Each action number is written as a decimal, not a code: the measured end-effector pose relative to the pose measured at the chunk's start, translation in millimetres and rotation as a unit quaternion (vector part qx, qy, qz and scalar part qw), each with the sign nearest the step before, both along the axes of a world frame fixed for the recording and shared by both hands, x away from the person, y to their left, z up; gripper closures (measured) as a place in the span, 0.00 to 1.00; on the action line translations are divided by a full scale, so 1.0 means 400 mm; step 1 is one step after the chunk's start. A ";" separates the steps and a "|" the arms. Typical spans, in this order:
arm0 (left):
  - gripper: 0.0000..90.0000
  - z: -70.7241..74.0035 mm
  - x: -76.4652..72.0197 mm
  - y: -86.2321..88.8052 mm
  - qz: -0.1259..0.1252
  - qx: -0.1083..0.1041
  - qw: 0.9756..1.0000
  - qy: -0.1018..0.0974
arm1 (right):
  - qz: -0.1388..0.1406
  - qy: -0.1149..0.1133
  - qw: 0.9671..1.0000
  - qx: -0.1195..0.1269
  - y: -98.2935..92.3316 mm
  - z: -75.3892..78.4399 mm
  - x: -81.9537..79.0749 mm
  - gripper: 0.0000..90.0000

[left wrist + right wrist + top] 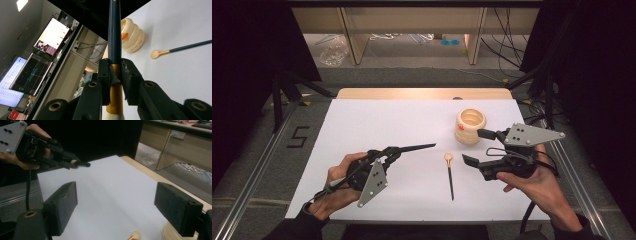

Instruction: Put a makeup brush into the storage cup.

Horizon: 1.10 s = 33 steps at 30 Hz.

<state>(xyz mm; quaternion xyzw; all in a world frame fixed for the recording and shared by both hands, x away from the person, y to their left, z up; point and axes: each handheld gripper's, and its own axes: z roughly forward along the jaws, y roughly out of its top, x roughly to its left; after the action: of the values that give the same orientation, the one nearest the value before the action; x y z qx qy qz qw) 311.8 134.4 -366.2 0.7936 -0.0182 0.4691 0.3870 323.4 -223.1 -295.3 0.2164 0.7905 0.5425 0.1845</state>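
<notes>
So the left gripper [388, 156] has one brush [414, 148] clamped tight between its jaws. From the high view the dark handle sticks out of the jaws toward the holder [470, 126], ending well short of it, and the brush looks to be held up off the sheet [377, 120]. The left gripper view has the pads squeezed on the gold ferrule [115, 92], with the pale bristles [113, 117] toward the camera and the handle running away from it.

The second brush [450, 174] lies flat on the sheet, nearer the person than the holder and a bit to its left. Its cream head [448, 157] points at the holder and its handle points back at the person. Nothing is touching it.

The right gripper [478, 147] sits just beside the holder, on its right and a little nearer the person. Its jaws are spread wide with nothing between them, and the right gripper view has the two pads [66, 201] far apart over bare sheet.

The holder is a cream, ribbed, beehive-looking pot with an orange dot on its side. It stands upright with its mouth open, on the far right part of the sheet. The sheet covers a wooden table [422, 93].
</notes>
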 end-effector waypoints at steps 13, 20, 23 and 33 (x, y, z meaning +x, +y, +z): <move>0.87 0.001 -0.008 -0.006 -0.005 0.015 1.000 -0.022 | 0.038 0.032 0.998 -0.033 0.040 0.036 0.024 0.25; 0.87 -0.001 -0.011 -0.005 -0.013 0.009 0.999 -0.028 | 0.046 0.048 0.997 -0.040 0.048 0.046 0.034 0.25; 0.87 -0.002 -0.013 -0.005 -0.017 0.009 0.999 -0.033 | 0.047 0.048 0.997 -0.042 0.048 0.045 0.034 0.25; 0.87 0.001 -0.018 0.000 -0.033 -0.009 0.998 -0.049 | 0.045 0.043 0.997 -0.036 0.043 0.044 0.033 0.25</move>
<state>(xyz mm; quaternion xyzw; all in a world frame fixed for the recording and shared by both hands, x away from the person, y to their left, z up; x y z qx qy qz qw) 304.6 134.3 -366.0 0.7652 -0.0593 0.4949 0.4075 336.5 -205.7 -277.6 0.1971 0.8253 0.5120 0.1335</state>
